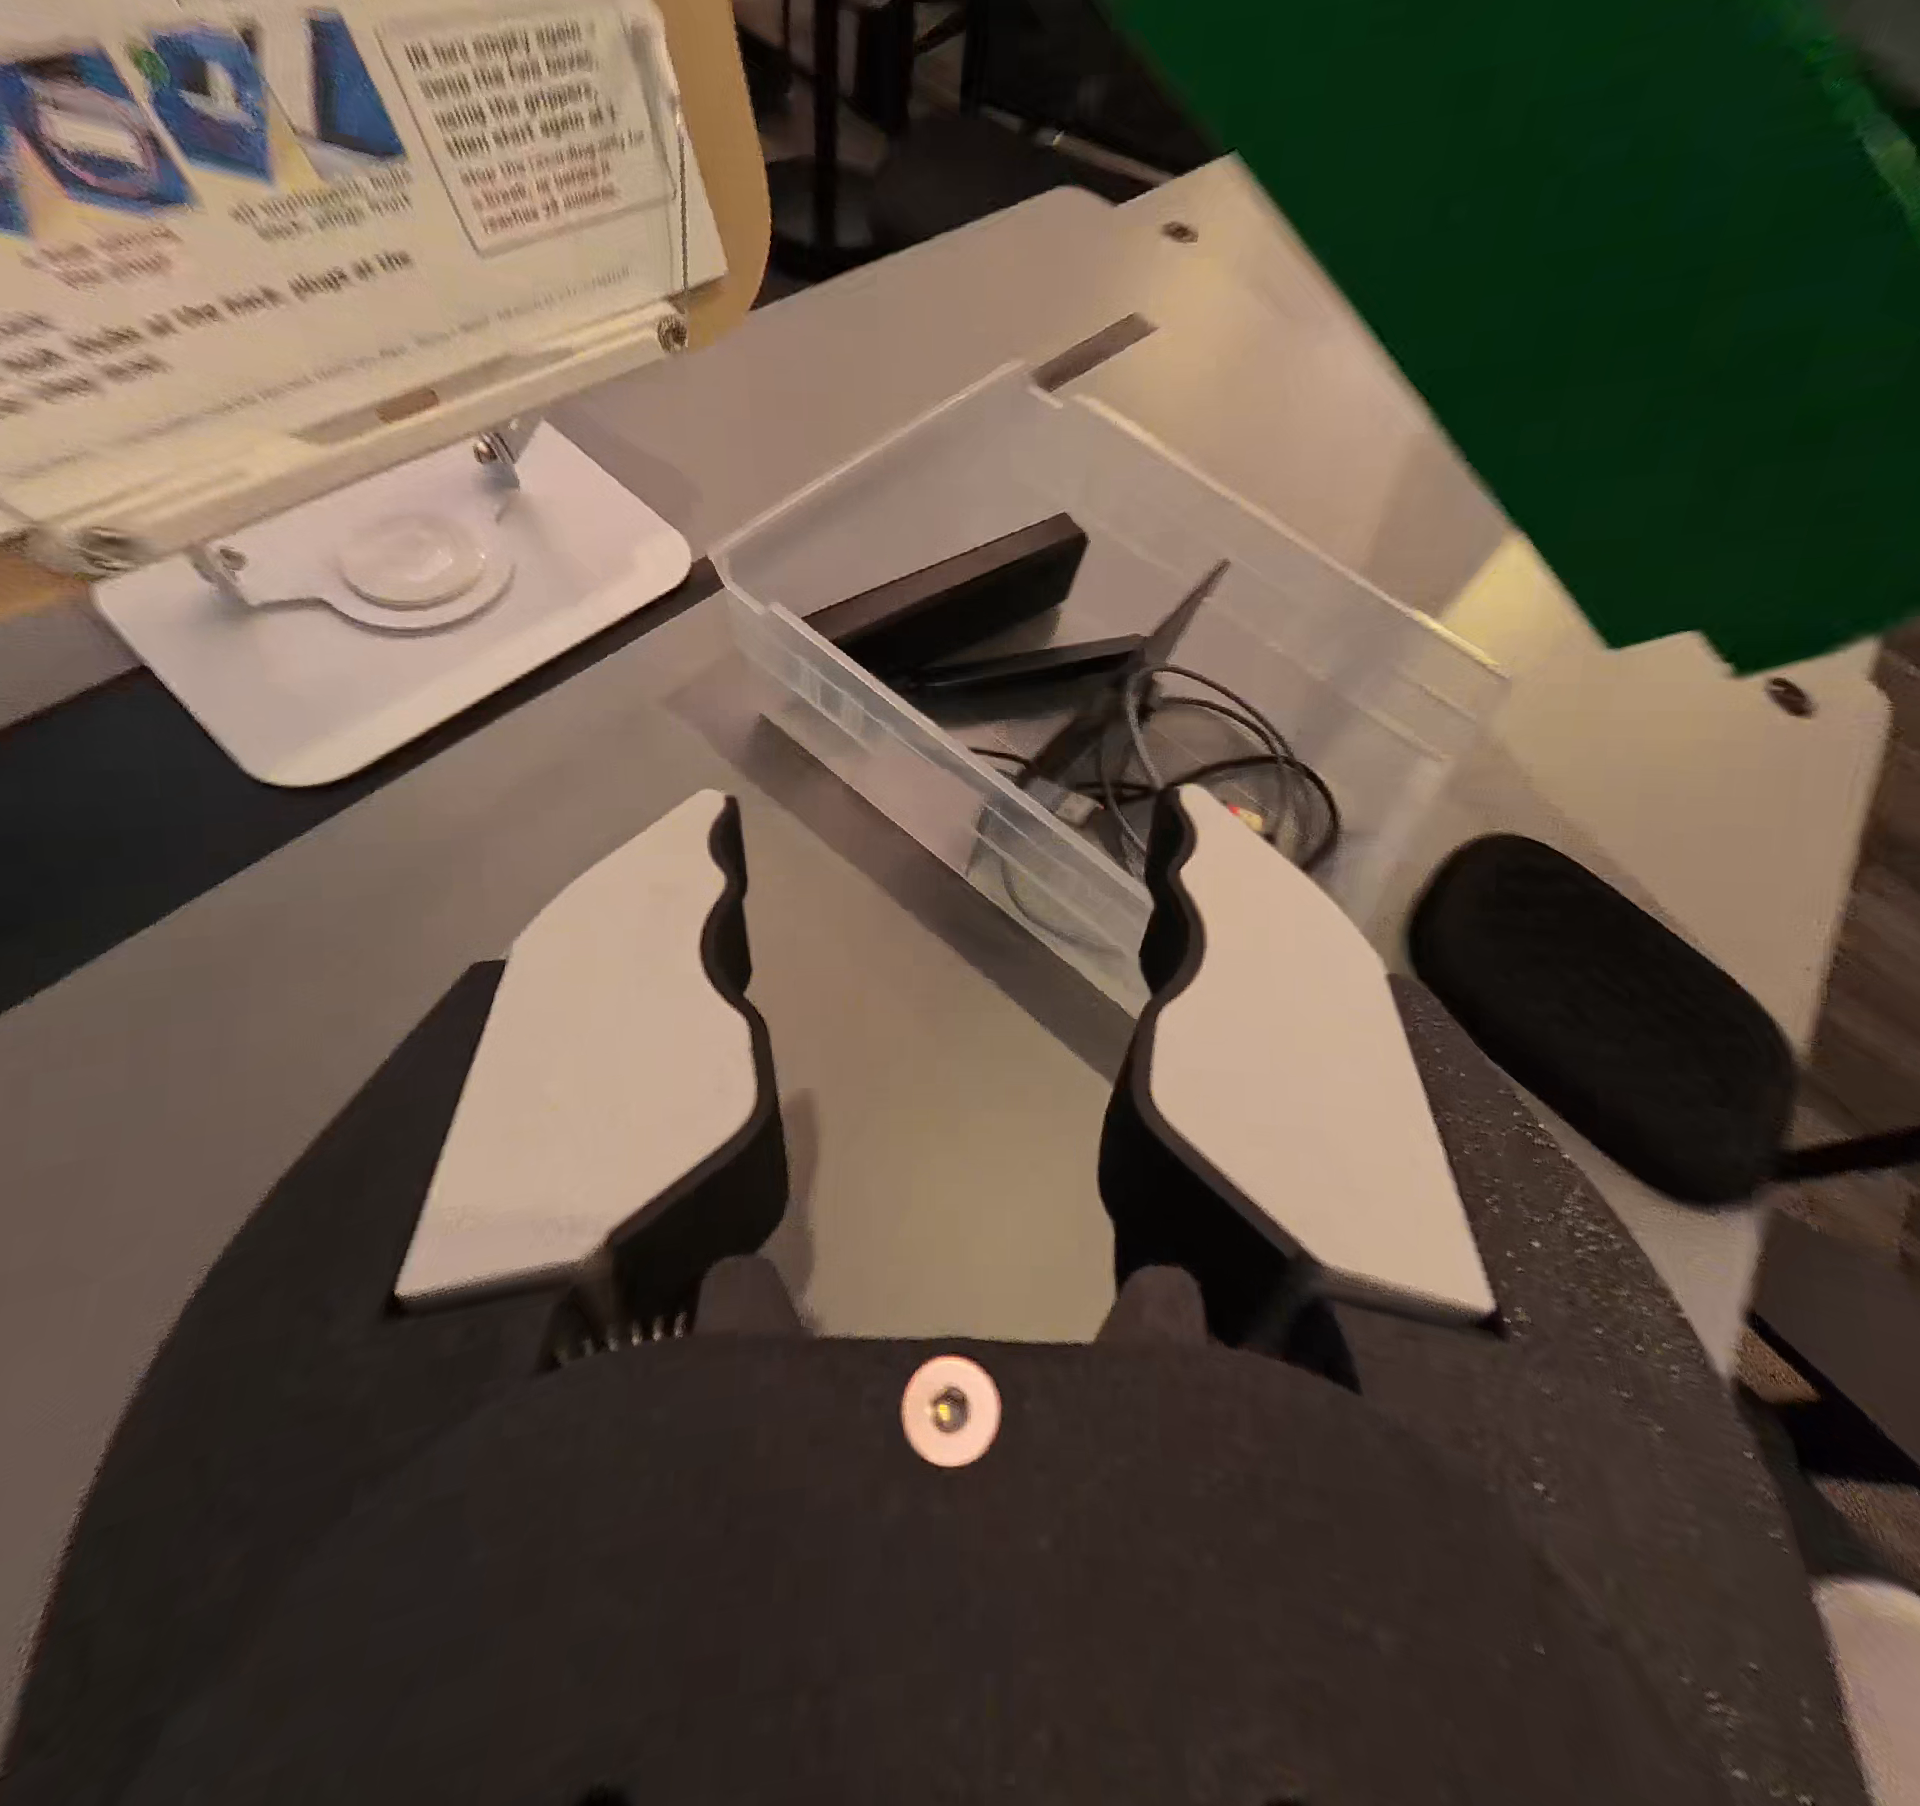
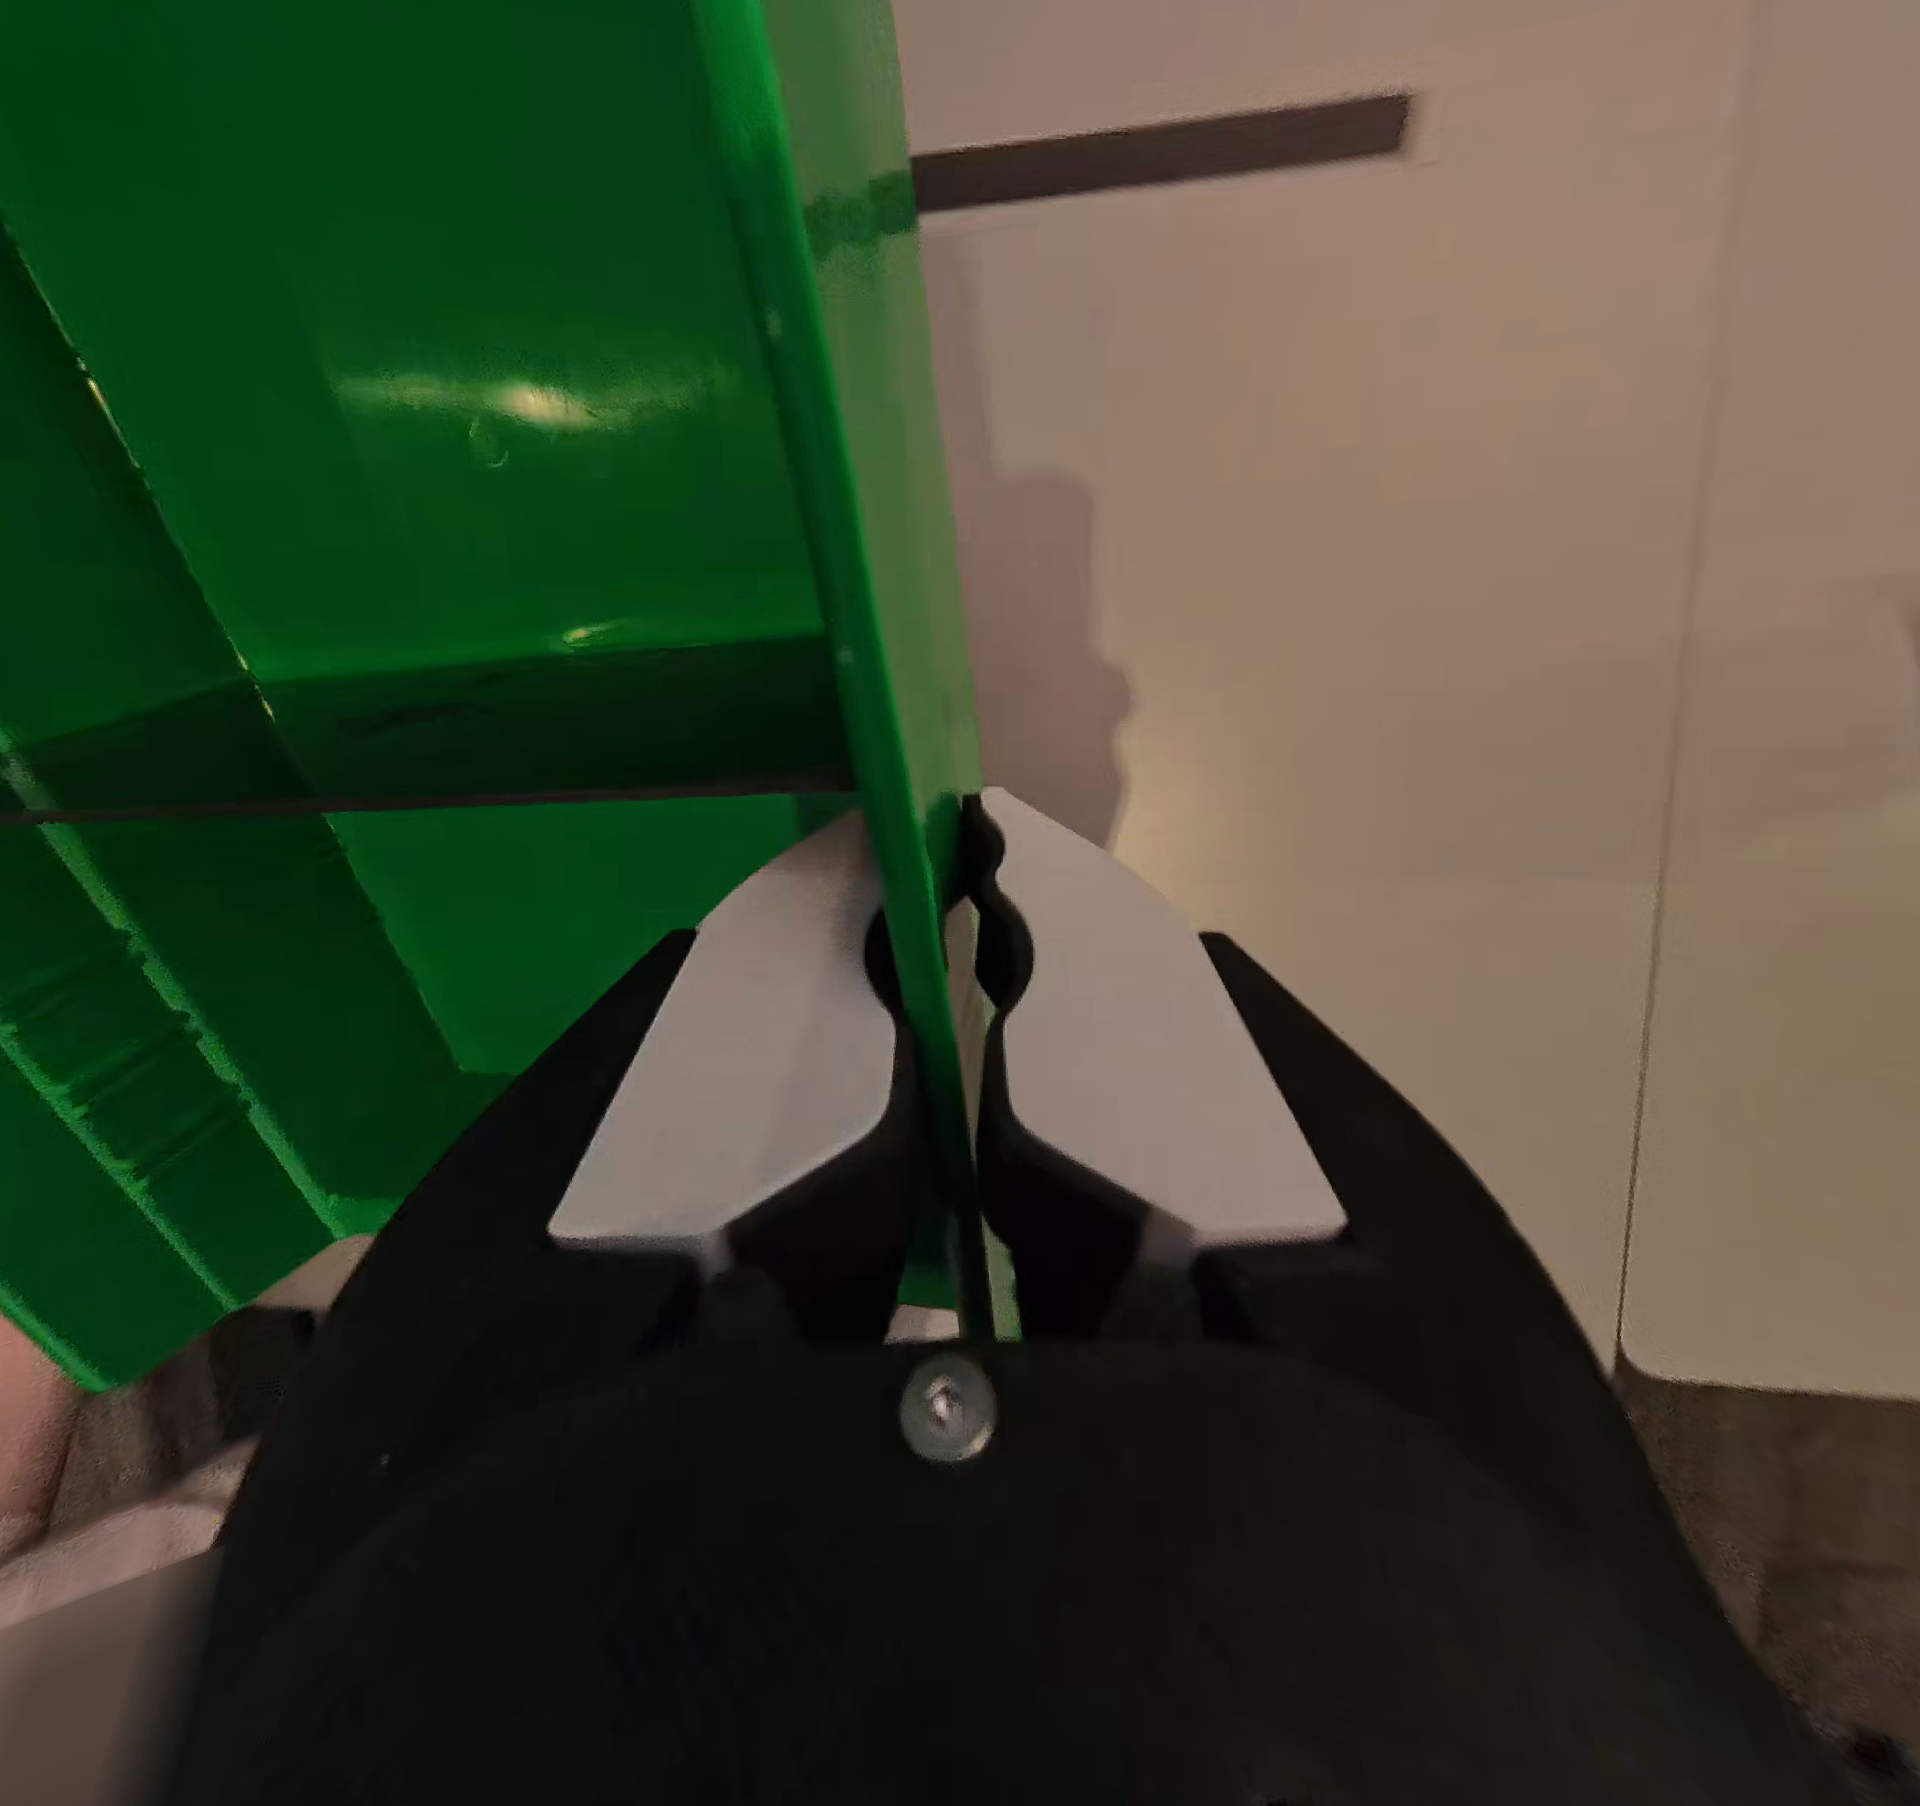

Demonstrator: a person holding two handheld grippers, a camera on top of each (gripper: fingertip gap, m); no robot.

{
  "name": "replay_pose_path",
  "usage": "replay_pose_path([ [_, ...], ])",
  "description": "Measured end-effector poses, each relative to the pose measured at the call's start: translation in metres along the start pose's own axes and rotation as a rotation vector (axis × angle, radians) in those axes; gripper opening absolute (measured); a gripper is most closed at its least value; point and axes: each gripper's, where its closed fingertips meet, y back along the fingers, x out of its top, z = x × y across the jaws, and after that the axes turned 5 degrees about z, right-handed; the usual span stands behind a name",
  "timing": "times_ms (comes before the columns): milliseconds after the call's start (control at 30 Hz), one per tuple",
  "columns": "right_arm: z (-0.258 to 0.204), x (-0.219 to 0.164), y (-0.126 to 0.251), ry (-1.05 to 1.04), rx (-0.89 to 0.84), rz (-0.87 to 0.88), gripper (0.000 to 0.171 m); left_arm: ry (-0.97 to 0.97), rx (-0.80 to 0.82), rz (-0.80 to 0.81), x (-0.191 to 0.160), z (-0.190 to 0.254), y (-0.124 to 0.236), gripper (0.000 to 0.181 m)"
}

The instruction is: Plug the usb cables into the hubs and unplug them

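Two grippers are recorded. The left gripper (image 1: 945,811) is spread wide and holds nothing, with bare table (image 1: 312,925) beneath it and at 9 o'clock. The right gripper (image 2: 940,811) is clamped on the thin wall of a green bin (image 2: 468,354), raised clear of the white surface (image 2: 1351,613). At 1 o'clock of the left gripper, a clear box (image 1: 935,780) contains black hubs (image 1: 966,582) and tangled cables (image 1: 1226,748). A sign stand (image 1: 416,593) is noted at 10 o'clock.

One clear plastic bin (image 1: 1039,676); two black hubs (image 1: 966,593) inside it; a tangle of black cables (image 1: 1195,769), number unclear. One green bin (image 2: 468,406). One instruction sheet on a stand (image 1: 312,198). One black oval pad (image 1: 1600,1018). Two grippers (image 1: 945,821) (image 2: 935,821).
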Motion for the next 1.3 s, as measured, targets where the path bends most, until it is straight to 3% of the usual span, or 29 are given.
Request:
replay_pose_path([
  [100, 0.069, -0.034, -0.010, -0.131, -0.076, -0.022, 0.006, 0.051, -0.073, -0.091, -0.036, 0.011, -0.069, 0.070],
  [200, 0.114, -0.070, -0.029, -0.203, -0.139, -0.092, 0.006, 0.063, -0.119, -0.207, -0.070, 0.025, -0.103, 0.072],
  [300, 0.138, -0.095, -0.052, -0.200, -0.209, -0.171, 0.007, 0.001, -0.113, -0.320, -0.100, 0.035, -0.120, 0.073],
  [433, 0.141, -0.110, -0.086, -0.125, -0.237, -0.265, 0.006, 0.019, -0.147, -0.372, -0.107, 0.036, -0.119, 0.063],
  [500, 0.134, -0.113, -0.102, -0.084, -0.213, -0.302, 0.006, 0.068, -0.220, -0.385, -0.108, 0.046, -0.118, 0.044],
  [633, 0.117, -0.114, -0.122, -0.038, -0.162, -0.321, 0.007, 0.052, -0.256, -0.481, -0.114, 0.042, -0.105, 0.032],
  [800, 0.077, -0.114, -0.144, 0.013, -0.114, -0.322, 0.007, 0.030, -0.183, -0.621, -0.122, 0.003, -0.072, 0.019],
  [1133, -0.062, -0.106, -0.203, 0.072, 0.175, -0.342, 0.013, 0.264, 0.151, -0.669, -0.137, -0.131, 0.021, 0.008],
  [1300, -0.106, -0.102, -0.213, 0.131, 0.172, -0.337, 0.011, 0.356, 0.307, -0.680, -0.155, -0.176, 0.079, 0.005],
])
